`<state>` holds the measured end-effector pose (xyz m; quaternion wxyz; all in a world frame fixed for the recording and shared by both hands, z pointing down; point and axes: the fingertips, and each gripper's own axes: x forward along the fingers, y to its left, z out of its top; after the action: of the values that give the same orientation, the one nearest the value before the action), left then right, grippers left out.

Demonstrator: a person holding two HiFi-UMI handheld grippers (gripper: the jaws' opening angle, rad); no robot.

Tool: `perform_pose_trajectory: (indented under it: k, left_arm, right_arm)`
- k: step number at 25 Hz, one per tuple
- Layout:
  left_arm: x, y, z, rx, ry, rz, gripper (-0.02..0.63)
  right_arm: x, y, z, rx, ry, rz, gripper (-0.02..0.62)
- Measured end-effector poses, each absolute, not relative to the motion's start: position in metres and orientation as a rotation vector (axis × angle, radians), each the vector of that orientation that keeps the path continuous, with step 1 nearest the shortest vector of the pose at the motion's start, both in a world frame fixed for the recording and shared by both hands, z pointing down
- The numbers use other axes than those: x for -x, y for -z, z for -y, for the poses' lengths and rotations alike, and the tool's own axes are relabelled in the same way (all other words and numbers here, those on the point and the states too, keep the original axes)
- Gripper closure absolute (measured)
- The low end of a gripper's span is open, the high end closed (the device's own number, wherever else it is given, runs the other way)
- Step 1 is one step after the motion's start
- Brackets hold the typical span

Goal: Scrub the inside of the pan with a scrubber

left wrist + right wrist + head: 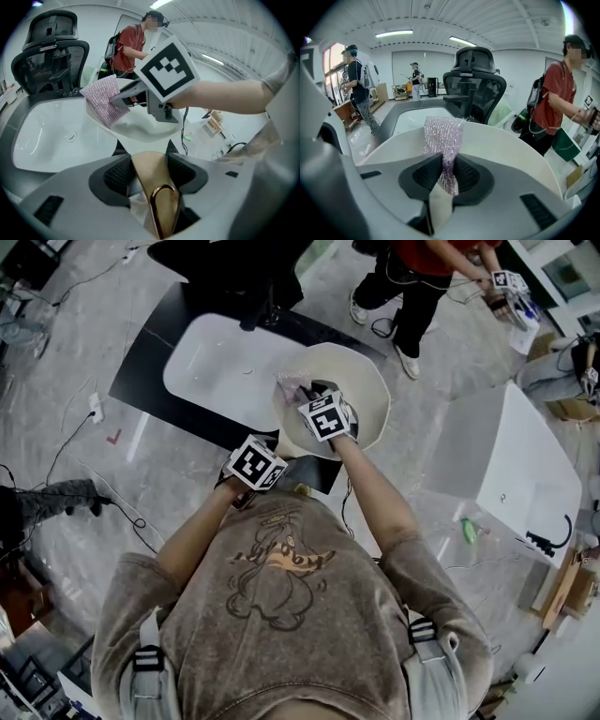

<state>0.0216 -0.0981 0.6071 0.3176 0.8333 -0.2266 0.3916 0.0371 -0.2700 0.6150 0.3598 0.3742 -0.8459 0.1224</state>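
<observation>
The cream pan (361, 390) is held over the white basin table. My left gripper (267, 457) is shut on its tan handle (148, 165), which runs between the dark pads and ends in a copper loop. The pan's bowl (140, 129) lies just ahead of those jaws. My right gripper (307, 397) reaches into the pan and is shut on a pink mesh scrubber (292, 383). In the right gripper view the scrubber (443, 133) stands up from between the pads of the right gripper (445, 176), over the pan's pale inner wall (501, 140). In the left gripper view the scrubber (104, 99) hangs at the pan's far rim.
A white basin-shaped table (220, 362) on a dark base lies under the pan. A black office chair (474, 79) stands behind it. A person in a red top (555, 93) stands at the right, others farther back. Another white table (511, 465) is at the right; cables cross the floor.
</observation>
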Motion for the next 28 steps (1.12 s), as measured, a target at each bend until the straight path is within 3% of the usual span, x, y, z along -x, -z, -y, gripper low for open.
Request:
perform_pose_trajectory:
  k: [15,28]
  left_arm:
    - [-0.020,-0.608,0.099,-2.191,-1.034,0.586,0.345]
    - [-0.020,-0.607,0.098,-2.157,-1.029,0.611,0.347]
  right_arm:
    - [-0.050,-0.638,0.327,-1.020,-0.382,2.105,0.511]
    - [-0.108,-0.629,0.362,-1.186,-0.297,1.993,0.508]
